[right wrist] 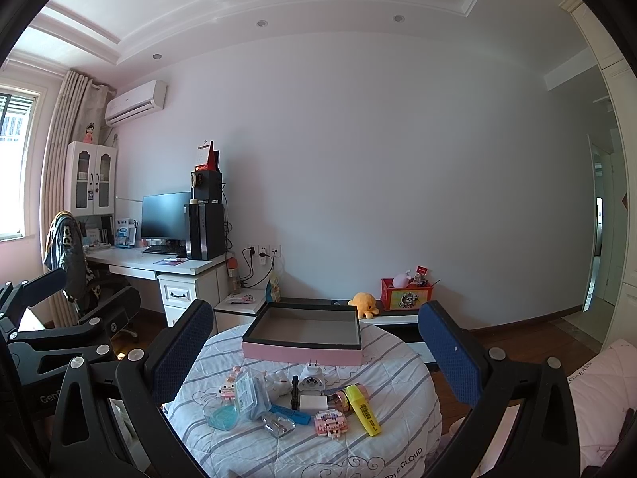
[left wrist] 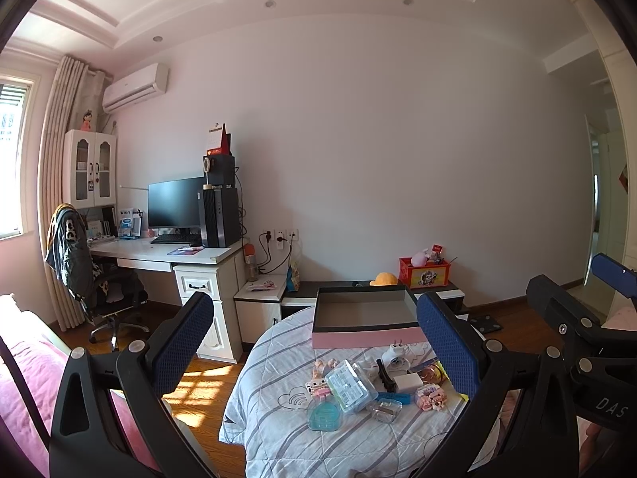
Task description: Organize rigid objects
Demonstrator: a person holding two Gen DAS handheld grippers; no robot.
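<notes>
Sorting not yet begun.
The pink box (right wrist: pixel 302 352) at frame centre is seen empty; small items (right wrist: pixel 294 406) lie below it; left gripper (left wrist: pixel 314 342) and right gripper (right wrist: pixel 314 352) are spread, holding nothing.

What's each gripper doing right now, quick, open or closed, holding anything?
Left gripper: open, holding nothing.
Right gripper: open, holding nothing.

Your gripper pads (right wrist: pixel 181 352) look like rough blue textured rubber on matt black plastic arms. Quilted striped cloth (right wrist: pixel 390 362) covers the table. Tray (right wrist: pixel 302 354): matt pink card. Highlighter (right wrist: pixel 363 409): glossy yellow plastic. Clear case (left wrist: pixel 351 385): shiny transparent plastic. Floor (left wrist: pixel 203 382): polished wood.
</notes>
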